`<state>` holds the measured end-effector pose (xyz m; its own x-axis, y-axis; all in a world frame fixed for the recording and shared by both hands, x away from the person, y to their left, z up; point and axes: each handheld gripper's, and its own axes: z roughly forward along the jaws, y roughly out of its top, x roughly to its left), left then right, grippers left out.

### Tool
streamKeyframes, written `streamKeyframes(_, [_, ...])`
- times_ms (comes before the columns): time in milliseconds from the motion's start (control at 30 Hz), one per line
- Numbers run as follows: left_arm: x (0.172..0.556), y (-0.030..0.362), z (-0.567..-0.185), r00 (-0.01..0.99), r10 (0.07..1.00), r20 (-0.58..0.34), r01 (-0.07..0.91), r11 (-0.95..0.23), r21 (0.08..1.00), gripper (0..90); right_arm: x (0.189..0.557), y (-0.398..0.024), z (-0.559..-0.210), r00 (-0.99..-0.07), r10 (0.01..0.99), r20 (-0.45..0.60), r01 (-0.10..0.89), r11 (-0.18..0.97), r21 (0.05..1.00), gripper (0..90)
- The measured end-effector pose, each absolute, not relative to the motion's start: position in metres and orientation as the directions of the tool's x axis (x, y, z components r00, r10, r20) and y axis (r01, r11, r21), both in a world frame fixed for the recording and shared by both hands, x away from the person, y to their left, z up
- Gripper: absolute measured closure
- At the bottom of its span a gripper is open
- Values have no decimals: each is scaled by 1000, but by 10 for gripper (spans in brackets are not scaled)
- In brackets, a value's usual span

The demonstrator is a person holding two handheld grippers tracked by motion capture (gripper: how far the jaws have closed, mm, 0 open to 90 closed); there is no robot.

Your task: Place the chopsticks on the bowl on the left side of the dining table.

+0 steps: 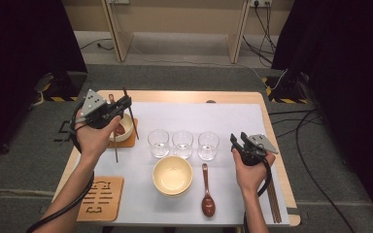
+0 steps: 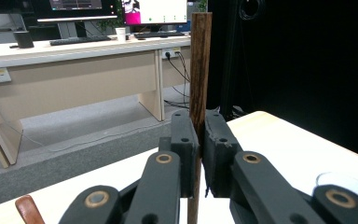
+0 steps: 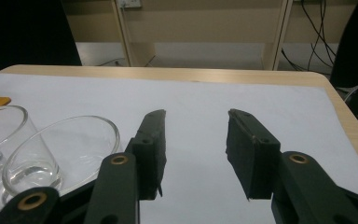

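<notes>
The flat light-brown wooden mat (image 1: pixel 100 199) near the bottom left corner of the table has shapes cut through it. One of them looks like the number 3 (the other cuts are just short bars, like lines side by side). Nothing else has words, names or numbers that can be read; the screens far behind are too blurry.
</notes>
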<state>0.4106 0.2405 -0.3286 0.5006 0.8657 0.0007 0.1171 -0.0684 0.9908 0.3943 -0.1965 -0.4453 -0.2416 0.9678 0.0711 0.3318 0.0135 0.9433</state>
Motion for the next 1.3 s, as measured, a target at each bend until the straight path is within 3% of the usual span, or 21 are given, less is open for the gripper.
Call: streamKeyframes(1300, [368, 253, -342, 544, 839, 7, 126, -90, 988, 834, 394, -195, -446, -245, 967, 70, 334, 16, 943, 577])
